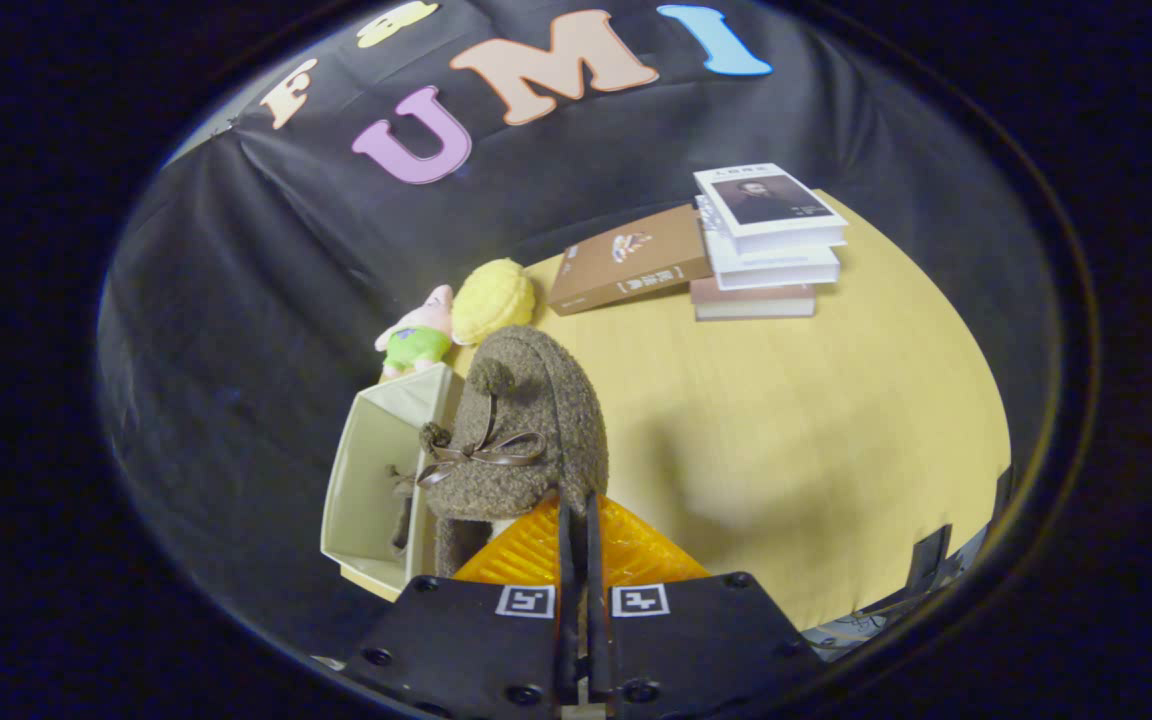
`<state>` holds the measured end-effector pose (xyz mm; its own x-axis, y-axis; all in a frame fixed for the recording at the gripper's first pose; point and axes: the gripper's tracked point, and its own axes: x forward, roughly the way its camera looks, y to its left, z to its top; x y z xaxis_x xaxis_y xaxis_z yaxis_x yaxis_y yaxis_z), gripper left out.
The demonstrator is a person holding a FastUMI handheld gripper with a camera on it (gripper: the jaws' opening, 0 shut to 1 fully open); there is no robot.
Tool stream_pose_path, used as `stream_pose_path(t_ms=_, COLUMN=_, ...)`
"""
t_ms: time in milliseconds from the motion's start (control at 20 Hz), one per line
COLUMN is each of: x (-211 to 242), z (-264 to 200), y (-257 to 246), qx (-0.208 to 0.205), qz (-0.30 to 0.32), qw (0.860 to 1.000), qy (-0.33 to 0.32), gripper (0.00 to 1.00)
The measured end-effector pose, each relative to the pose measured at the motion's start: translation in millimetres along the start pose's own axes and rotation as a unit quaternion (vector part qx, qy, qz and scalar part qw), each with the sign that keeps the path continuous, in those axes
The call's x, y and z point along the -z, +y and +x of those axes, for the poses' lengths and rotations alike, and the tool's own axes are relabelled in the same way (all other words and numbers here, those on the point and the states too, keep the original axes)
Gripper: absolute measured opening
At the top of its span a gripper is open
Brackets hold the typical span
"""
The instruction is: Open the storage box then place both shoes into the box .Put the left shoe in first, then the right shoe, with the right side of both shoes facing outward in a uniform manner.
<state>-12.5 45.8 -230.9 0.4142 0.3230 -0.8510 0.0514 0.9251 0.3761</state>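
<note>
Fingers (576, 520) are pinching your second fuzzy brown shoe (521, 430) beside the open storage box (366, 480), where one shoe (403, 510) is seemingly lying already.

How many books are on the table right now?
4: a brown book lying flat beyond the plush toys, and beside it a stack of three. More may hide behind the stack.

one gripper (576, 520), fingers pinched on one brown fuzzy shoe (516, 430); one open storage box (376, 480); two plush toys (418, 335); four books (771, 240); one table (786, 440).
</note>
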Motion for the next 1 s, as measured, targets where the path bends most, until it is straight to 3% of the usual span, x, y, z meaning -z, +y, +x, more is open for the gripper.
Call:
stream_pose_path(t_ms=350, x=-8.6, z=0.6, y=91.5, qx=-0.058, qz=-0.013, qw=0.998, qy=-0.011, gripper=0.07)
stream_pose_path(t_ms=550, x=2.0, z=21.1, y=130.6, qx=-0.068, qz=-0.016, qw=0.998, qy=-0.004, gripper=0.07)
stream_pose_path(t_ms=750, x=19.4, z=48.5, y=147.2, qx=-0.052, qz=-0.015, qw=0.999, qy=0.004, gripper=0.07)
stream_pose_path(t_ms=1000, x=43.5, z=80.9, y=147.0, qx=0.001, qz=-0.022, qw=1.000, qy=0.013, gripper=0.07)
